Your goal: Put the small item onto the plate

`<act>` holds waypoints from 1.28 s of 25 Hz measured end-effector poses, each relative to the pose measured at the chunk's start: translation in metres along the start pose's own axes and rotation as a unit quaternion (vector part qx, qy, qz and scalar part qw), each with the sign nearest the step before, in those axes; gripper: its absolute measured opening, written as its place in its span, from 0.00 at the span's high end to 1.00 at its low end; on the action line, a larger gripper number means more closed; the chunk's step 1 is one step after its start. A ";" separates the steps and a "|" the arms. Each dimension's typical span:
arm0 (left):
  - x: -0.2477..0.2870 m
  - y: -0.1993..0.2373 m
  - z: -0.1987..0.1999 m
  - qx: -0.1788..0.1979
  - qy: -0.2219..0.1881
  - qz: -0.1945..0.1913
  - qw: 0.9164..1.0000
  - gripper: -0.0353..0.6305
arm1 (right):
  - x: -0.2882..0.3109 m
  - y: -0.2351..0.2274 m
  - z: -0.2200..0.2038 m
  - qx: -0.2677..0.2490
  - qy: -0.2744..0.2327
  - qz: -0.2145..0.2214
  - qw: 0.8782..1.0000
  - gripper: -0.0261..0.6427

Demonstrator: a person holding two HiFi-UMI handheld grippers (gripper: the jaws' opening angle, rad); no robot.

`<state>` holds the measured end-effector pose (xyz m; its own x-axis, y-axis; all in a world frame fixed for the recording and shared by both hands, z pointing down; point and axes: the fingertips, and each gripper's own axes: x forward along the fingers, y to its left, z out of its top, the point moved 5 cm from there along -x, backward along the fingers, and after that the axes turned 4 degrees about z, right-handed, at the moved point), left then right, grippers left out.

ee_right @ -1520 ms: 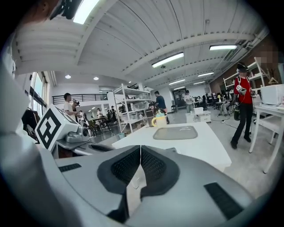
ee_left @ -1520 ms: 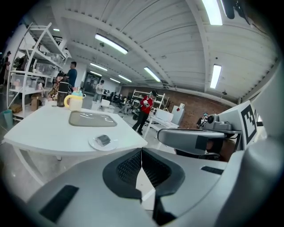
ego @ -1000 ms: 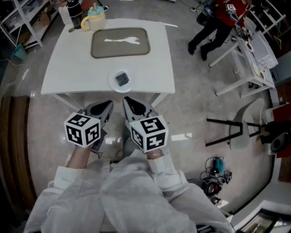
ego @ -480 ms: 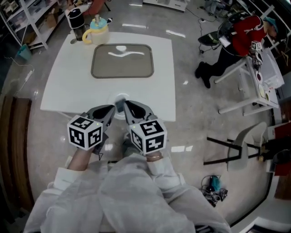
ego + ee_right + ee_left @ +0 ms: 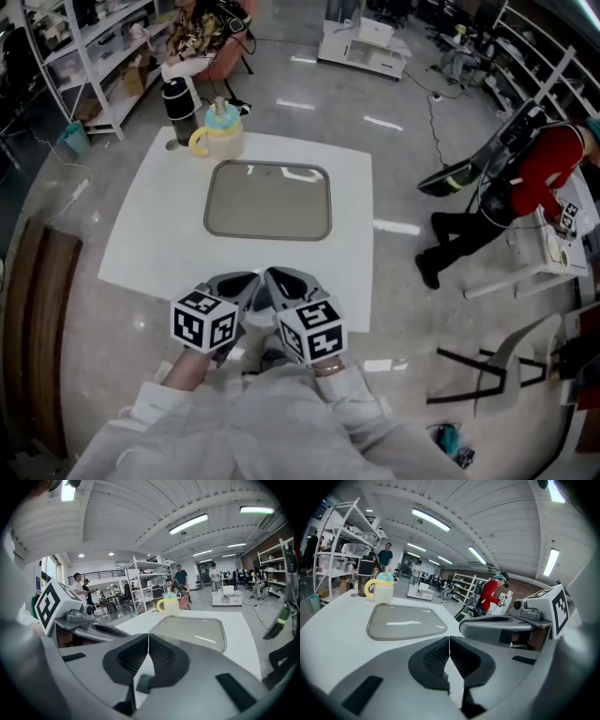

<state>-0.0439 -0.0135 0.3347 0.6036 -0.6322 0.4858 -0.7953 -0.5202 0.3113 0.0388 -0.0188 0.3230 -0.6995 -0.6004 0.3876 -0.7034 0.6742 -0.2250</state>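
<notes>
The left claw (image 5: 449, 641) and right claw (image 5: 148, 639) are pressed together and empty, on the near side of the tray (image 5: 268, 201) at the counter (image 5: 159, 225) edge. A small dark item (image 5: 143, 684) shows beneath the right claw.

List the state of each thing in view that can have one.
Left tongs: shut, nothing held.
Right tongs: shut, nothing held.
Tray: lying flat, empty.
Cup: upright, lid on.
Flask: upright.
</notes>
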 end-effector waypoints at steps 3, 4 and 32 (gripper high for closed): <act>0.008 0.004 0.004 -0.008 -0.004 0.011 1.000 0.93 | 0.004 -0.009 0.001 -0.003 0.007 0.011 1.000 0.94; 0.011 0.006 0.006 -0.009 -0.006 0.014 1.000 0.93 | 0.006 -0.013 0.002 -0.006 0.007 0.015 1.000 0.94; 0.038 0.014 0.012 -0.020 0.013 -0.007 1.000 0.93 | 0.021 -0.037 -0.004 0.024 0.016 0.002 1.000 0.94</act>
<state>-0.0320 -0.0519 0.3472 0.6138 -0.6091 0.5023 -0.7884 -0.5058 0.3501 0.0510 -0.0545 0.3432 -0.6985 -0.5838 0.4140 -0.7066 0.6543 -0.2696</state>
